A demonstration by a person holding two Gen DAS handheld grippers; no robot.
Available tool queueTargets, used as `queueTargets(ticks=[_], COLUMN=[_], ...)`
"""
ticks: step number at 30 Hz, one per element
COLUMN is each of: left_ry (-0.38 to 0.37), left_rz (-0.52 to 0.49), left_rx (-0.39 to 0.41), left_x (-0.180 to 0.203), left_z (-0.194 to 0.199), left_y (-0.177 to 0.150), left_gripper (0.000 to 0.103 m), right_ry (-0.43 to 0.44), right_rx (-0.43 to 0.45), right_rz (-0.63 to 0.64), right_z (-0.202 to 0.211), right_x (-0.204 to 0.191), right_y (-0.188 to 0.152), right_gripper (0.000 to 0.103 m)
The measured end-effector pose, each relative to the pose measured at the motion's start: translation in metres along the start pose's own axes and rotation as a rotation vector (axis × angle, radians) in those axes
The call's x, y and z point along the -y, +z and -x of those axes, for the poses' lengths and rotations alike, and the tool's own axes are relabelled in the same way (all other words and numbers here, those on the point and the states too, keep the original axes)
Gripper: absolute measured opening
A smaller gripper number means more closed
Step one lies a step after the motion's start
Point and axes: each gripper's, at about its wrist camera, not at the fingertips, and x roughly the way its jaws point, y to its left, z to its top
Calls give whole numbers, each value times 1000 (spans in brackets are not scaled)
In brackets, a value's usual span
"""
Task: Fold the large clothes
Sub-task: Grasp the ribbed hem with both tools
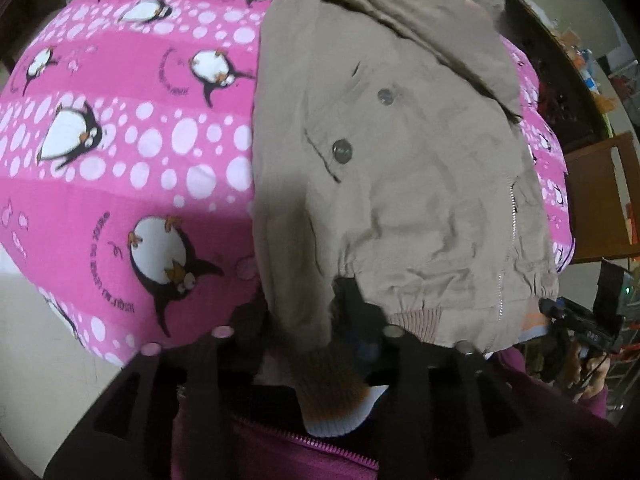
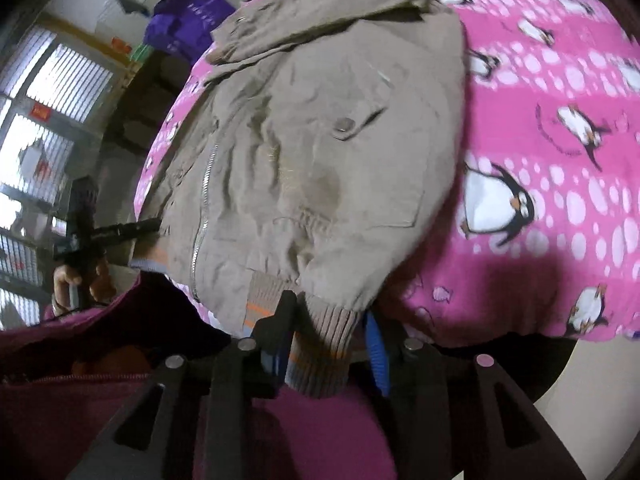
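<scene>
A beige hooded jacket (image 1: 400,160) with buttons and a zipper lies on a pink penguin-print blanket (image 1: 120,152). My left gripper (image 1: 304,320) is shut on the jacket's folded-in sleeve near its ribbed brown, orange and white cuff (image 1: 336,400), at the near hem. In the right wrist view the jacket (image 2: 320,152) lies on the blanket (image 2: 560,160), and my right gripper (image 2: 328,320) is shut on its ribbed cuff (image 2: 320,352) at the near hem. Each gripper shows in the other's view: the right one (image 1: 576,328), the left one (image 2: 96,236).
The person's magenta zip top (image 1: 300,452) fills the near foreground. A dark cluttered table (image 1: 560,80) and a wooden chair (image 1: 600,200) stand to the right of the bed. A purple bag (image 2: 188,20) and windows (image 2: 48,112) are at the left in the right view.
</scene>
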Motion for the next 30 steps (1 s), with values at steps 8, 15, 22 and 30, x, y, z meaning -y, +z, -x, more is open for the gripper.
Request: queueTargets(ticks=[8, 15, 22, 30], left_ry=[74, 94, 103, 72], left_rz=[-7, -33, -49, -92], left_rx=[8, 7, -3, -48], left_x=[6, 13, 20, 38], left_z=[2, 0, -7, -21], left_y=[-3, -3, -2, 3], left_gripper=[57, 59, 64, 68], right_ry=[-11, -17, -12, 1], right_rx=[-24, -41, -45, -56], right_rz=[-2, 1, -9, -10], right_z=[-8, -12, -15, -16], right_x=[-5, -8, -7, -5], right_y=[4, 4, 7, 7], right_gripper=[45, 54, 54, 46])
